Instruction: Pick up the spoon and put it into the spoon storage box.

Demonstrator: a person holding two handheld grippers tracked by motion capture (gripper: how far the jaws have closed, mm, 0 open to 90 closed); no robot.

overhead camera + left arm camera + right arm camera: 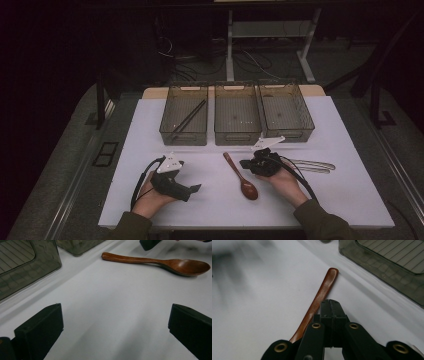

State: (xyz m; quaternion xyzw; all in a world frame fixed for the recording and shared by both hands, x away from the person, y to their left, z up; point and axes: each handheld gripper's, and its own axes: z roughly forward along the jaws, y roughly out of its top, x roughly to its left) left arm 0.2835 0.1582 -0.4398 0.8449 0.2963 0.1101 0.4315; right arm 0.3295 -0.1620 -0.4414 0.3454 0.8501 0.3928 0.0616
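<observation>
A brown wooden spoon [241, 175] lies on the white table [215, 205], bowl toward me and handle pointing at the bins. My right gripper [245, 163] sits just right of the handle. In the right gripper view its jaws [330, 302] are pressed together with nothing between them, and the spoon handle [319, 297] runs along their left side. My left gripper [195, 189] rests on the table to the left. It stands open in the left gripper view [115, 307] over bare table, with the spoon [155, 262] farther off.
Three smoky plastic bins [184, 141] [237, 141] [290, 136] line the far side of the table. A pair of dark chopsticks [189, 119] lies in the left one. Metal tongs [312, 165] lie to the right of my right hand.
</observation>
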